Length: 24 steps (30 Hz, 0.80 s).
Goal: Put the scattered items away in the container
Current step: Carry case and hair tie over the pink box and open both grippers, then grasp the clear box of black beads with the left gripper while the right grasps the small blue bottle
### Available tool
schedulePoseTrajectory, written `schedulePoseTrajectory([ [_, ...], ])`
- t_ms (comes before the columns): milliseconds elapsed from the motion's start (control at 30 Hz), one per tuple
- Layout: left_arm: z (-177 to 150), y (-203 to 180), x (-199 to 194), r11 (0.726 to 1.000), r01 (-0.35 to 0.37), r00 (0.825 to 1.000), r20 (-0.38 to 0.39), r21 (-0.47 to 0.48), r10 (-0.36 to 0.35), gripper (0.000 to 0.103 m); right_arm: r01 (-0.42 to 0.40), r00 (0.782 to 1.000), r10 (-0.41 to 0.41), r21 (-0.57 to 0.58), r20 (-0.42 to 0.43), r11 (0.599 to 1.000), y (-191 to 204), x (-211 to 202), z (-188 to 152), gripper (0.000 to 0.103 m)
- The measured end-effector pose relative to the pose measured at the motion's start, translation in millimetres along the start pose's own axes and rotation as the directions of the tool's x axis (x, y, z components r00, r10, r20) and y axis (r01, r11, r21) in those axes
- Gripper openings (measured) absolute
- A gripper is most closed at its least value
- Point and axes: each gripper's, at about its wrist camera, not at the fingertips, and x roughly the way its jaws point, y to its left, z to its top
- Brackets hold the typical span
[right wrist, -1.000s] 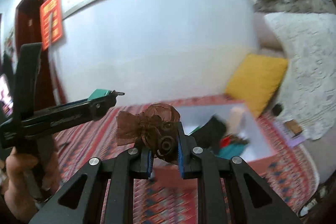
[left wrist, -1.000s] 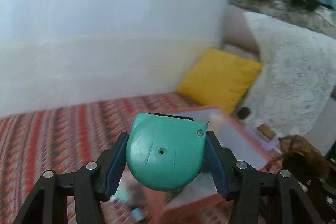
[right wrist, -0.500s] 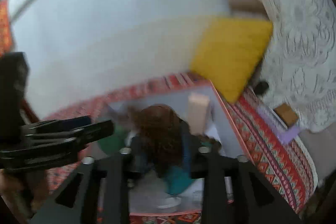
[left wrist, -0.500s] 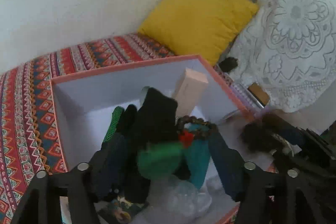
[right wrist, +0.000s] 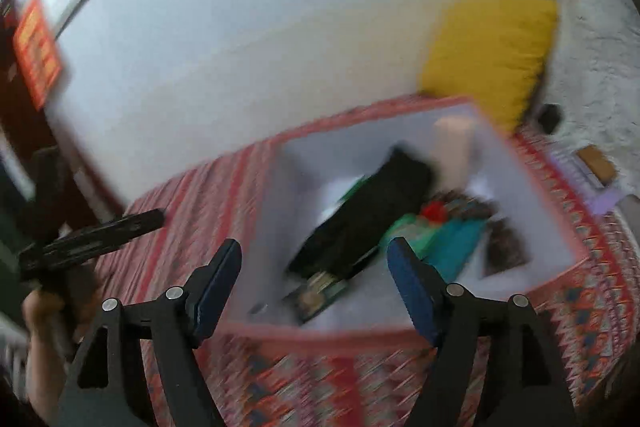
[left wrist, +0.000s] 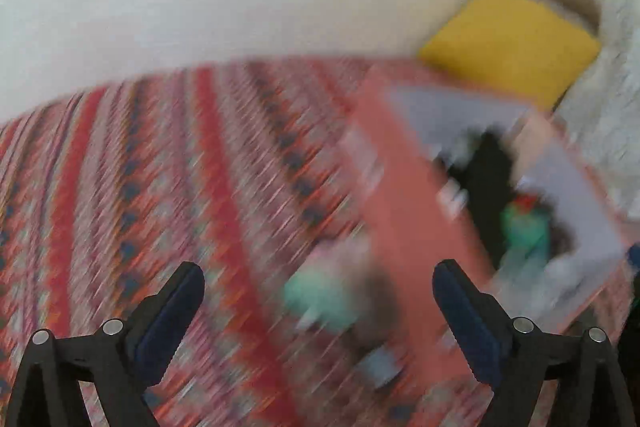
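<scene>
Teal case, brown pouch released | left hand-held gripper [left wrist: 318, 301] — right hand-held gripper [right wrist: 314, 277] — opening, empty

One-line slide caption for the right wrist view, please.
Right hand-held gripper, jaws just opened and empty, over the filled red-rimmed box on a patterned spread.

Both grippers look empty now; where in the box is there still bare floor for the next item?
Box floor is bare along its left wall and near edge. The middle is crowded: black item, teal items, and the brown pouch lies at the right.
</scene>
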Motion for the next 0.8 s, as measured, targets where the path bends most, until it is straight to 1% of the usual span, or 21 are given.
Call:
schedulePoseTrajectory([
  [67, -28, 12, 8, 0.999, -0.043, 0.999, -0.032, 0.013, 0.044, 0.096, 0.015, 0.999, -0.018, -0.075, -0.032, 0.997, 35, 11, -16, 0.084],
  [133, -48, 12, 21, 0.997, -0.063, 0.997, -0.052, 0.034, 0.065, 0.096, 0.041, 0.997, -0.049, -0.134, -0.056, 0.990, 61, 26, -30, 0.085],
  [167, -56, 10, 28, 0.997, -0.065, 0.996, -0.059, 0.045, 0.067, 0.096, 0.054, 0.996, -0.065, -0.149, -0.067, 0.987, 70, 35, -36, 0.085],
  [200, -61, 4, 37, 0.996, -0.061, 0.996, -0.068, 0.060, 0.065, 0.096, 0.086, 0.993, -0.098, -0.154, -0.072, 0.984, 74, 44, -40, 0.085],
  [267, -67, -7, 50, 0.996, -0.028, 0.996, -0.083, 0.081, 0.035, 0.096, 0.157, 0.982, -0.171, -0.162, -0.077, 0.974, 79, 62, -46, 0.085],
  [333, -67, -19, 61, 0.996, 0.023, 0.995, -0.097, 0.086, -0.015, 0.096, 0.243, 0.964, -0.259, -0.195, -0.061, 0.950, 77, 78, -50, 0.085],
  [367, -64, -24, 67, 0.996, 0.037, 0.995, -0.100, 0.083, -0.029, 0.096, 0.284, 0.952, -0.302, -0.217, -0.055, 0.934, 74, 84, -51, 0.091],
  [467, -51, -35, 86, 0.996, 0.047, 0.994, -0.104, 0.077, -0.039, 0.096, 0.272, 0.956, -0.288, -0.193, -0.062, 0.943, 60, 89, -49, 0.102],
  [600, -34, -49, 114, 0.997, 0.046, 0.991, -0.126, 0.066, -0.037, 0.096, 0.272, 0.955, -0.289, -0.184, -0.072, 0.945, 44, 86, -45, 0.102],
  [700, -27, -60, 130, 0.997, 0.042, 0.990, -0.139, 0.069, -0.032, 0.096, 0.313, 0.942, -0.327, -0.161, -0.070, 0.936, 26, 84, -43, 0.102],
  [767, -25, -66, 139, 0.997, 0.027, 0.990, -0.144, 0.070, -0.016, 0.096, 0.359, 0.927, -0.370, -0.139, -0.065, 0.923, 11, 81, -41, 0.102],
  [800, -24, -68, 144, 0.998, 0.011, 0.990, -0.144, 0.069, -0.001, 0.096, 0.388, 0.915, -0.398, -0.131, -0.060, 0.912, 4, 79, -40, 0.102],
])
